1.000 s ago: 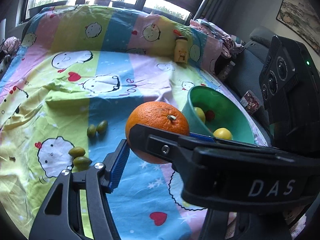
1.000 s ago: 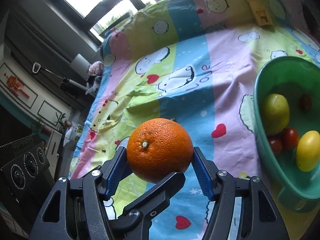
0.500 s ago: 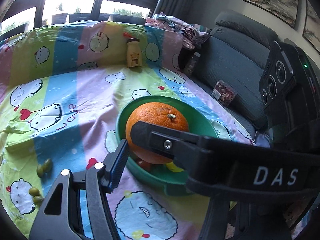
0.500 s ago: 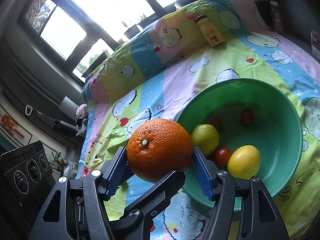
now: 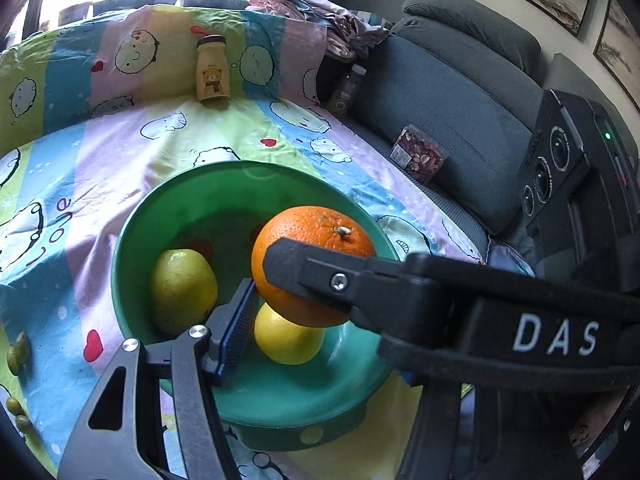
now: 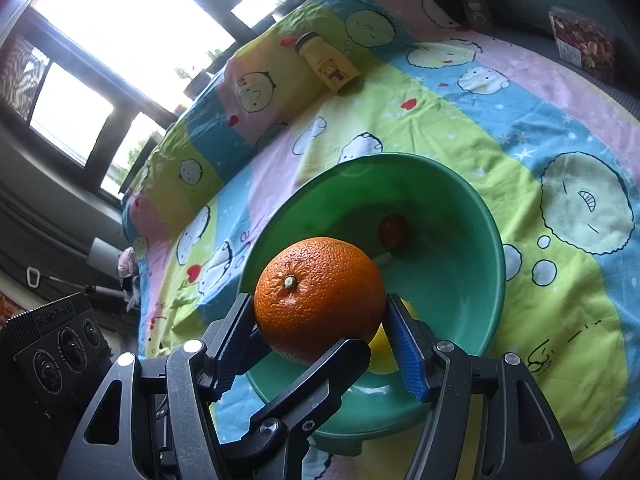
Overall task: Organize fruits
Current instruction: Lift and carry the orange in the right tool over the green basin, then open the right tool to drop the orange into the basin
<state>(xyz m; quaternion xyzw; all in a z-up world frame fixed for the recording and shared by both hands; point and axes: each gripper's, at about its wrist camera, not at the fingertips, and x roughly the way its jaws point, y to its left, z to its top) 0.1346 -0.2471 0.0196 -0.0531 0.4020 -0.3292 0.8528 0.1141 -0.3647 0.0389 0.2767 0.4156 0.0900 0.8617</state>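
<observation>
Both grippers, right gripper (image 6: 320,332) and left gripper (image 5: 304,280), clamp the orange (image 6: 320,300) over the green bowl (image 6: 472,208). Lemons & tomato are inside already. Small green fruits (image 5: 18,352) at the left are still on the sheet.

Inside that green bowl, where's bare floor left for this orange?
Free: the far half of the green plastic bowl, between the small red fruit and the far wall. Crowded: the near side, where the pale green round fruit and yellow lemon sit, directly below the large orange.
</observation>
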